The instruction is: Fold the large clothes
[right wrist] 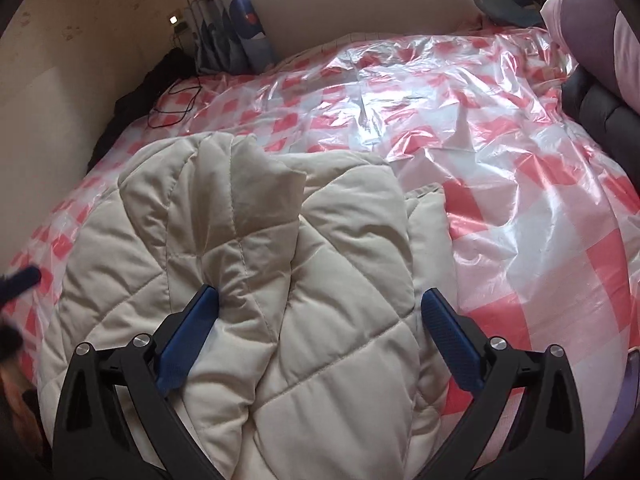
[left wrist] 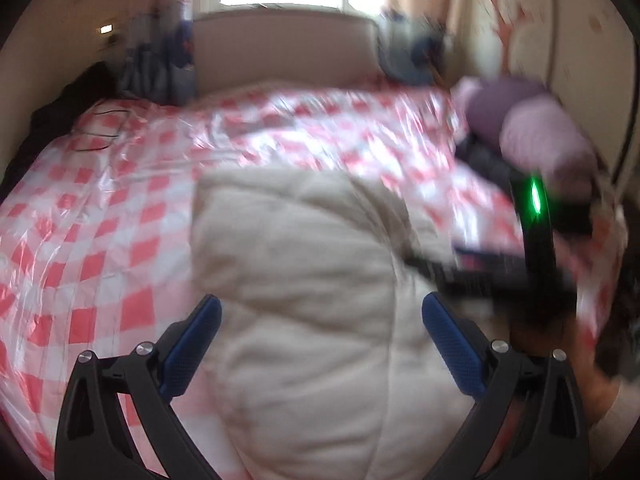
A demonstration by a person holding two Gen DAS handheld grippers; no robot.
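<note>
Now both tongs stand apart: the left gripper (left wrist: 320, 312) and the right gripper (right wrist: 320, 304) over the cream quilted jacket (right wrist: 248, 264) on the checkered plastic sheet (right wrist: 520, 184).

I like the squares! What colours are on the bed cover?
Pink-red and white checks on the bed cover, clearest in the right wrist view.

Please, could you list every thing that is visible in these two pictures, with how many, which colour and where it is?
quilted jacket: one, cream, bunched on the sheet, near side
plastic sheet: one, pink and white check, covering the bed
headboard: one, beige, far end under the window
cable: one, black, far left of the sheet
rolled bedding: purple and pink, right edge; count unclear
left gripper: one, black with blue pads, open over the jacket
right gripper: one, black with blue pads, open over the jacket
</note>
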